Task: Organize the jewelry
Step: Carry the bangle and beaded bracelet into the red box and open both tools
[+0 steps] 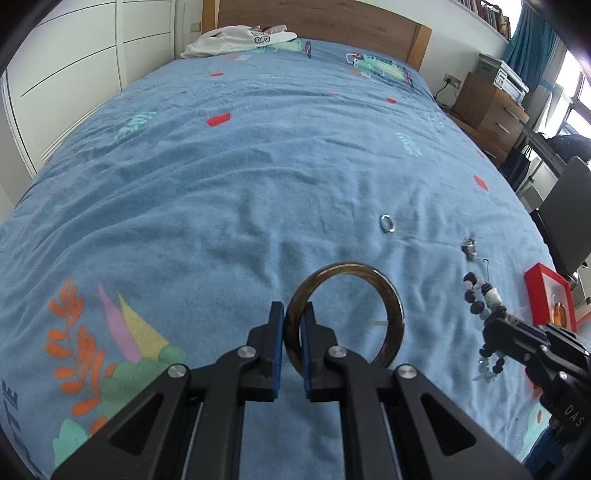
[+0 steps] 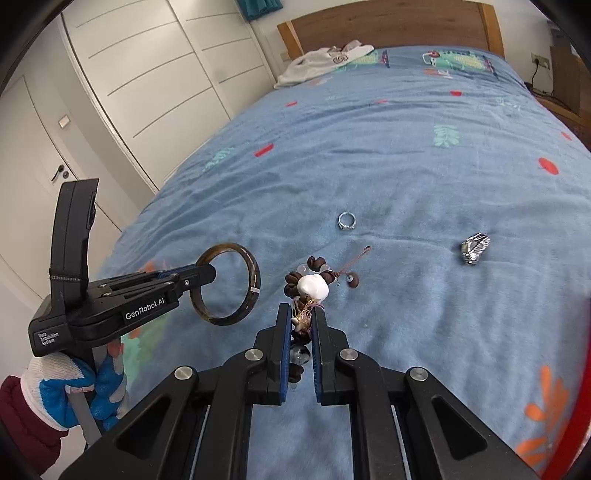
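My left gripper [image 1: 293, 314] is shut on a brown bangle [image 1: 391, 299] and holds it above the blue bedspread; the bangle also shows in the right wrist view [image 2: 255, 280]. My right gripper [image 2: 301, 314] is shut on a beaded bracelet [image 2: 312, 286] with brown beads and a white bead, which also shows in the left wrist view [image 1: 480, 291]. A silver ring [image 2: 347, 220] and a sparkly silver ring [image 2: 474, 248] lie on the bed beyond it. They also show in the left wrist view as a ring [image 1: 387, 223] and a sparkly ring [image 1: 469, 248].
A red jewelry box [image 1: 550, 295] sits at the bed's right edge. White clothes [image 1: 236, 38] lie by the wooden headboard [image 1: 332, 18]. White wardrobes [image 2: 147, 74] stand on the left, a wooden nightstand [image 1: 491, 110] on the right.
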Available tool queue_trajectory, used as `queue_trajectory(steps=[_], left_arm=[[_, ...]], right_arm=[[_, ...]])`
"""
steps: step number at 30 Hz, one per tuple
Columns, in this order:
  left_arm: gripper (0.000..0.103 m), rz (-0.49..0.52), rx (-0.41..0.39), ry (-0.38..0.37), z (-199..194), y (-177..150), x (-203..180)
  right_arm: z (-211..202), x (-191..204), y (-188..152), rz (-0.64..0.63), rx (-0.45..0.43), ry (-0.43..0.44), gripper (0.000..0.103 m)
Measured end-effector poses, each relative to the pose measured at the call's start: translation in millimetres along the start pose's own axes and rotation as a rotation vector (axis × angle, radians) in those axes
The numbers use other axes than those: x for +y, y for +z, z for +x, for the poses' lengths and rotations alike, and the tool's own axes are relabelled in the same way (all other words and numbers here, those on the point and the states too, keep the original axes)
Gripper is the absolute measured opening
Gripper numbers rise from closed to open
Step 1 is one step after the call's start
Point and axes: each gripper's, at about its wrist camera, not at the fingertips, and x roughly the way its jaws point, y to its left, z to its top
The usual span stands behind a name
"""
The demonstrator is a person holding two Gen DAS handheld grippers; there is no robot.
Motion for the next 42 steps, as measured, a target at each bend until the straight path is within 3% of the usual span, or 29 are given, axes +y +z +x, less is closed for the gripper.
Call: queue_trajectory(steps=[12, 23, 32, 42], left_arm=[[0.008, 0.057, -0.11, -0.049, -98.0, -13.4, -36.3], [0.008, 0.138, -0.17, -0.116, -162.0, -26.3, -115.1], [0.008, 0.236, -0.142, -0.2, -160.8, -31.8, -212.8], [0.008, 0.342, -0.061, -0.249, -107.3, -38.2, -314.6]], right_arm=[[-99.2, 17.3, -15.3, -0.016, -0.13, -0.041, 0.01], [-191.9, -4.8, -37.2, 0.002, -0.258, -0.091, 0.01], [-246.3, -72.1, -57.4, 0.037, -0.289, -0.191, 0.01], [-267.1, -162.3, -72.4, 0.111, -0.258, -0.304, 0.01]])
